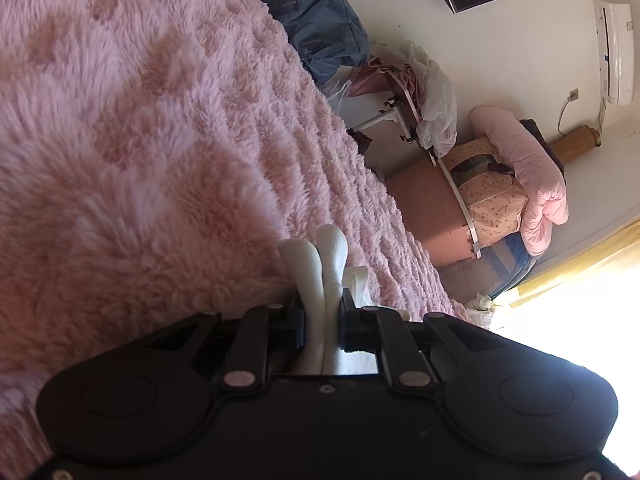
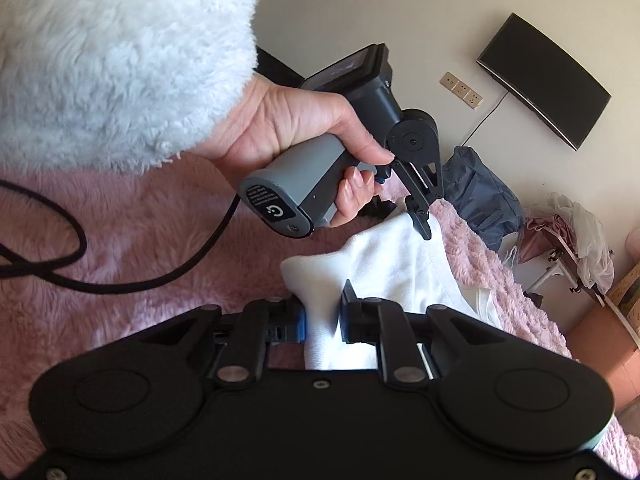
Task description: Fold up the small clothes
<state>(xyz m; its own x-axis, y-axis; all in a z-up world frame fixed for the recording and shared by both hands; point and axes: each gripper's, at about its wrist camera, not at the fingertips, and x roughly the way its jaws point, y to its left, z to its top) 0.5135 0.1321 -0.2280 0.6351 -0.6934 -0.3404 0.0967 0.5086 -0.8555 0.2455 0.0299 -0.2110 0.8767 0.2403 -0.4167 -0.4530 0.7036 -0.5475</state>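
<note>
Pink shaggy bedding (image 1: 152, 128) fills most of what we see, spread over the bed where we work. Between the fingers of our left gripper (image 1: 323, 312) a bunched fold of the white garment (image 1: 320, 264) is pinched tight, two rounded puffs of cloth sticking out past the tips. Our right gripper (image 2: 323, 308) is likewise closed on a gathered piece of the same white garment (image 2: 384, 264), which spreads from the jaws out toward the far edge of the bed. In the right wrist view we see the left gripper (image 2: 420, 220) pointing down with its tips on the far end of the cloth, held by our left hand (image 2: 296, 136) in a fluffy white sleeve (image 2: 112, 60). A black cable (image 2: 132, 272) loops over the bedding near the handle. Beyond the bed, a blue bag (image 1: 320, 28) sits by the wall, a dark screen (image 2: 544, 80) hangs above it, and a pink quilt (image 1: 528, 176) is piled on boxes further along. An air conditioner (image 1: 616, 48) is mounted on the wall.
</note>
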